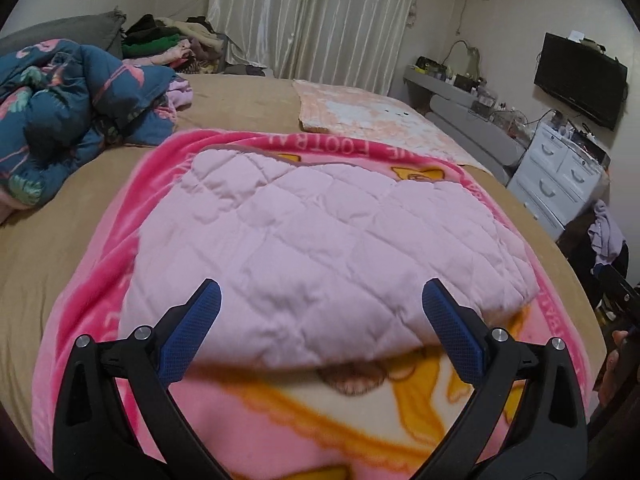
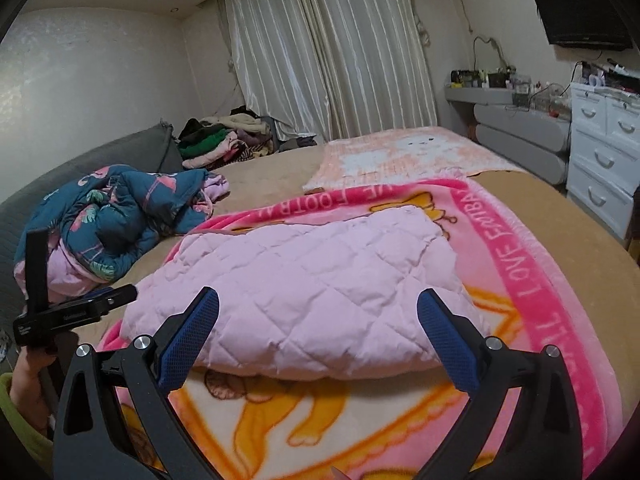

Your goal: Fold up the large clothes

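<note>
1. Here, a folded pale-pink quilt (image 1: pixel 320 236) lies in the middle of a pink blanket (image 1: pixel 280 412) spread flat on a bed (image 1: pixel 48 232) with a tan cover.
2. The left gripper (image 1: pixel 322 320) hovers at the quilt's near edge, its blue-padded fingers (image 1: pixel 452 332) spread wide and holding nothing.
3. The right gripper (image 2: pixel 318 328) hangs over the same near edge from a little farther right, its fingers (image 2: pixel 188 340) likewise wide apart and empty.
4. In the right wrist view the left gripper's black body shows at the far left, with the hand (image 2: pixel 28 392) holding it and a yellow-green sleeve (image 2: pixel 12 420) below.
5. The blanket carries a yellow cartoon figure and a deep-pink border with white lettering; "LOVE" reads along its right side.
6. A crumpled dark-blue duvet (image 2: pixel 116 216) with a flamingo print sits on the bed to the left, apart from the blanket.
7. A peach-and-white towel (image 2: pixel 396 152) lies flat beyond the blanket's far edge.
8. A pile of clothes (image 2: pixel 224 136) rests at the bed's far corner before pale curtains (image 2: pixel 328 56).
9. White drawers (image 2: pixel 604 152) stand along the right wall beneath a wall-mounted TV (image 2: pixel 580 8).
</note>
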Demonstrator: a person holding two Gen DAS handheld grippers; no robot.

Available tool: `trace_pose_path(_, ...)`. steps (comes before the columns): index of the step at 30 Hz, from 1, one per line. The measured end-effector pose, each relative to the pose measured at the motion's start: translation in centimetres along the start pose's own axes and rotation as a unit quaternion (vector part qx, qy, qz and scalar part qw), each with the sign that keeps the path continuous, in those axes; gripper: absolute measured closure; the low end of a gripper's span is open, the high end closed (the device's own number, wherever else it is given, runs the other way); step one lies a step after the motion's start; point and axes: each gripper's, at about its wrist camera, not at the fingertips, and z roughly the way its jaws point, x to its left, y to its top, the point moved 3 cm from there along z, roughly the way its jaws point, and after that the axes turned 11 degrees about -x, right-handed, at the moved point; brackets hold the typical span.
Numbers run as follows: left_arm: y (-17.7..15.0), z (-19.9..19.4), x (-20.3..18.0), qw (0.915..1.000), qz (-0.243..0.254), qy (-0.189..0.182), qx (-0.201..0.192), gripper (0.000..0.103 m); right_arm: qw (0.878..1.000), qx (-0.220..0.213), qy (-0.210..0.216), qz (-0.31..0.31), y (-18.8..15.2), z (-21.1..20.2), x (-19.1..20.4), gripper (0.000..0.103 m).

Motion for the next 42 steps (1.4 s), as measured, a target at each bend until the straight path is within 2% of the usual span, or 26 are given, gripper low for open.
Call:
trace_pose_path(8, -3.7, -3.1, 2.2, 0.9993, -0.024, 0.028, -0.004, 0.008, 0.999, 0.001, -0.034, -0.001, -3.0, -1.7, -0.1, 0.004)
trace_pose_path(15, -6.8, -3.9, 3.1, 0.9984, -0.030, 0.044, 0.018, 0.008, 0.998, 0.017, -0.049, 0.027, -5.5, -0.7, -1.6, 0.004)
trace_pose_path(19, -8.3, -2.8, 4.3, 0.9965, -0.051, 0.054, 0.036, 0.008, 0.995, 0.037, -0.059, 0.068, -7.0, 0.6, -3.3, 0.004)
trace_pose_path(25, -8.7, -1.5, 5.7, 0.9931, -0.090, 0.059, 0.046, 0.008, 0.987, 0.069, -0.099, 0.104, -9.1, 2.5, -6.0, 0.004)
trace_pose_path(29, -8.7, 0.3, 7.0, 0.9891, -0.118, 0.066, 0.058, 0.008, 0.980, 0.085, -0.092, 0.154, -9.8, 3.7, -7.4, 0.004)
trace_pose_path(32, -8.7, 1.6, 7.9, 0.9845, -0.151, 0.056, 0.070, 0.008, 0.974, 0.099, -0.096, 0.180, -10.3, 5.2, -8.4, 0.004)
trace_pose_path(36, -8.4, 3.1, 8.7, 0.9814, -0.171, 0.052, 0.072, 0.008, 0.973, 0.104, -0.101, 0.181, -10.1, 6.7, -9.0, 0.004)
trace_pose_path(42, -7.9, 5.3, 11.2, 0.9693, -0.230, 0.045, 0.073, 0.009, 0.970, 0.115, -0.099, 0.189, -9.9, 8.4, -9.8, 0.004)
